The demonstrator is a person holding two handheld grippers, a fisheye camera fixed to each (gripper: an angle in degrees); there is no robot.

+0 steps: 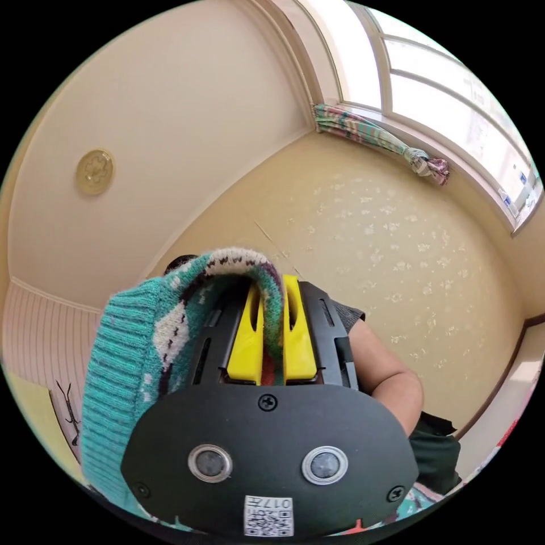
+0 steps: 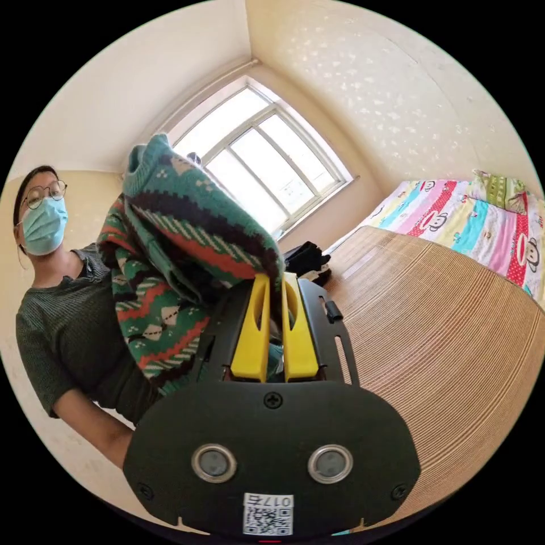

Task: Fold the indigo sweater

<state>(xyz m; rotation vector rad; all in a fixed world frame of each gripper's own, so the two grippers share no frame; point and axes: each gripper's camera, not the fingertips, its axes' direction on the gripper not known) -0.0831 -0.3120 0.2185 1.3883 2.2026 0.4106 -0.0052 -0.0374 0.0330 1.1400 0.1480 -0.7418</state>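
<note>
Currently both tongs raised high, cameras tilted up toward ceiling and window. Left tongs point(image 1: 272, 289) pinched on a fold of the sweater point(image 1: 142, 352): chunky ribbed knit, teal with patterned bands, draped over the yellow jaws. Right tongs point(image 2: 275, 286) clamped on the same sweater point(image 2: 181, 255), hanging bunched between person point(image 2: 57, 329) and gripper. Ribbed woven surface point(image 2: 454, 352) below, striped bedding point(image 2: 471, 221) beyond.

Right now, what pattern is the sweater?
Sweater: teal knit banded with dark, red and cream zigzags; best in right gripper view.
</note>
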